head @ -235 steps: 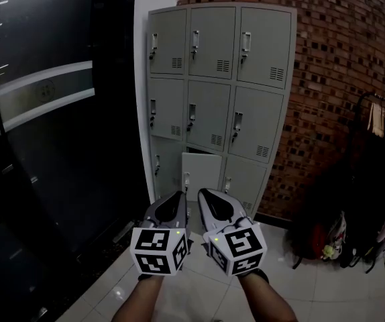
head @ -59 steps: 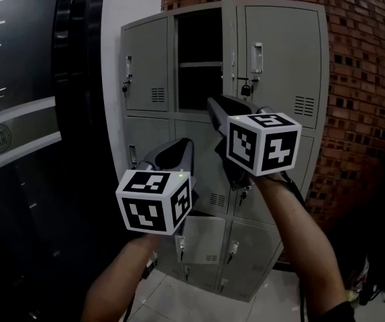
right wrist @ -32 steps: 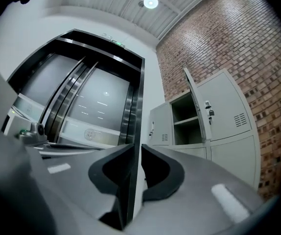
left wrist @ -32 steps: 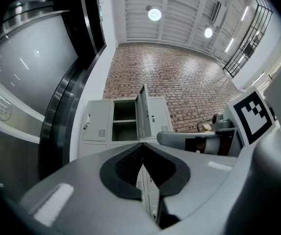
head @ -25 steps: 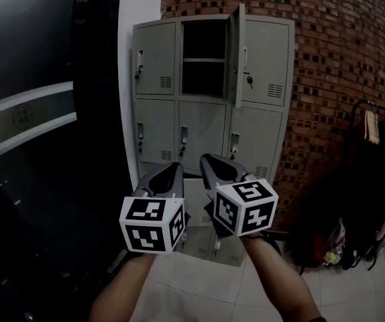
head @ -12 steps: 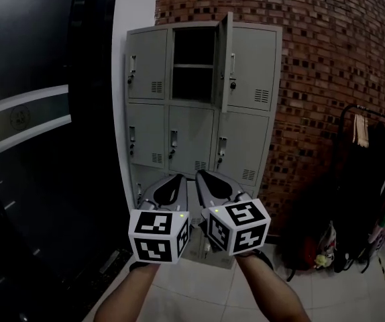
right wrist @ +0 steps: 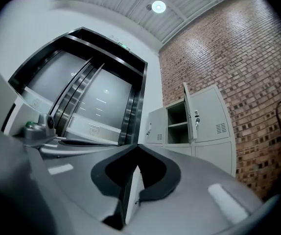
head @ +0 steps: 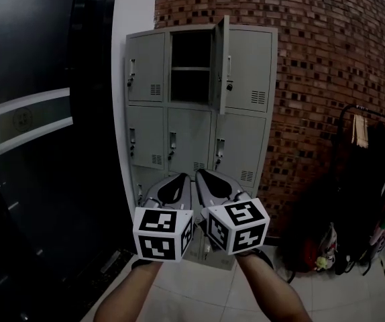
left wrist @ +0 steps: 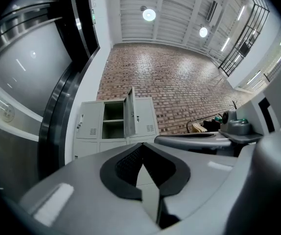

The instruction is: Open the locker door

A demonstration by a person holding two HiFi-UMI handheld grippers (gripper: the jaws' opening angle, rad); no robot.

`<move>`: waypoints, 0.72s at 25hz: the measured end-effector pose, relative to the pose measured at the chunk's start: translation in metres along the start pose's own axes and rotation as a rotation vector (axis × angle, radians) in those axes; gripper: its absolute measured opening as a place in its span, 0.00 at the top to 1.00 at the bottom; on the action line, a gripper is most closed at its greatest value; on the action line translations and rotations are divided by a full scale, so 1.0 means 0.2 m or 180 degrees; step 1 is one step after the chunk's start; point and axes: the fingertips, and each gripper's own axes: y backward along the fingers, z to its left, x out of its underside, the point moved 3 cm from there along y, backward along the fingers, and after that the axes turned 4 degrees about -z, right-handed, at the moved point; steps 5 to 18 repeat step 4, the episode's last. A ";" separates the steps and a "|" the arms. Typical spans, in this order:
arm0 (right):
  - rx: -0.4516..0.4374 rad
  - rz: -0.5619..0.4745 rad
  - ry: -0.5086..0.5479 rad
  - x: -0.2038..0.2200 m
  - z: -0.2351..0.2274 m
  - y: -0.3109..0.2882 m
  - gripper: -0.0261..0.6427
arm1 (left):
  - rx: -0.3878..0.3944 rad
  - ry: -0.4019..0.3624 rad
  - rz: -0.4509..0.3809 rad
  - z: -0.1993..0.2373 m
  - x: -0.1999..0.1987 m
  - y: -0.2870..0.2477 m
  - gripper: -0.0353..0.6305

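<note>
The left gripper (head: 178,179) and the right gripper (head: 202,176) sit side by side, low and close in, each with its jaws pressed together on nothing. Well beyond them stands the grey locker (head: 246,123); its top middle door (head: 220,64) is swung out to the right, baring a shelf (head: 191,68). A brick wall (head: 326,59) rises behind

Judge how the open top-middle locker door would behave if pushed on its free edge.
The locker door looks like thin sheet metal, so it is probably stiff and fairly light. It stands open and is hinged on its right side, so it would likely swing rather than resist. The tall cabinet seems unlikely to shift.
</note>
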 end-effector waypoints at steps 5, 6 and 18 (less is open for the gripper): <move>0.0008 -0.0020 -0.0039 -0.01 0.00 0.00 0.96 | 0.0016 0.0017 0.0024 0.00 0.01 0.00 0.94; 0.0008 -0.0020 -0.0039 -0.01 0.00 0.00 0.96 | 0.0016 0.0017 0.0024 0.00 0.01 0.00 0.94; 0.0008 -0.0020 -0.0039 -0.01 0.00 0.00 0.96 | 0.0016 0.0017 0.0024 0.00 0.01 0.00 0.94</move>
